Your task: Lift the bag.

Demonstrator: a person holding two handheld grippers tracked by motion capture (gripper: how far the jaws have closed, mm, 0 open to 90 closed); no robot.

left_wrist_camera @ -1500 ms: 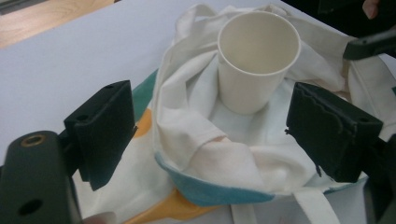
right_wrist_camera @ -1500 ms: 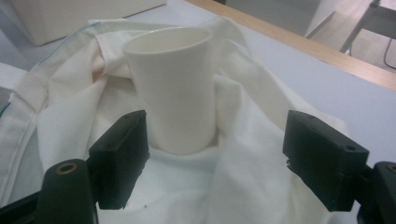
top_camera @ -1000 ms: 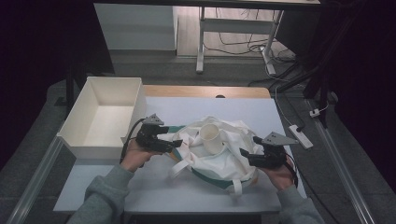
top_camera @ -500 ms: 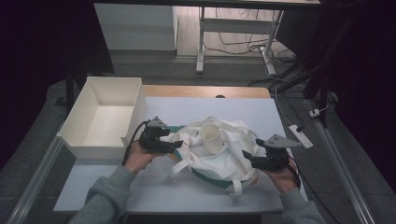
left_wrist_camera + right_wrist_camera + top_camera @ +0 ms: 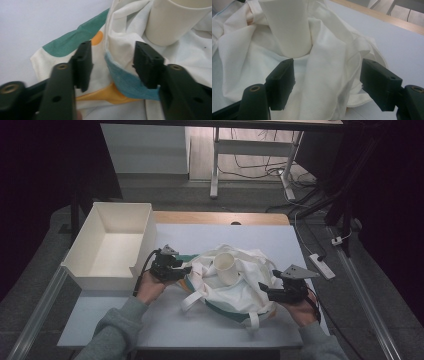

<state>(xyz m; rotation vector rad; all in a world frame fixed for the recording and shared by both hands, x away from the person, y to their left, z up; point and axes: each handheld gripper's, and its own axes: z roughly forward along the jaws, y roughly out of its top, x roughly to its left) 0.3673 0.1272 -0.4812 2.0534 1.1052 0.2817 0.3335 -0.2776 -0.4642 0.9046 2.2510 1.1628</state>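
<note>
Bag (image 5: 235, 292) lies crumpled mid-surface (image 5: 165, 320), w/ cup (image 5: 226, 267) standing on top of it, a bit far of bag's centre. Box (image 5: 112, 245) sits on surface's far-left part, just left of bag, overhanging the left edge. Left gripper (image 5: 181, 270) between box & bag, at bag's left edge, fabric fold between its fingers (image 5: 83, 63). Right gripper (image 5: 264, 290) at bag's right edge, near side, bag fabric between its fingers (image 5: 282, 82). Cup lies between the two grippers, farther back. Power strip (image 5: 320, 266) on floor right of surface.
</note>
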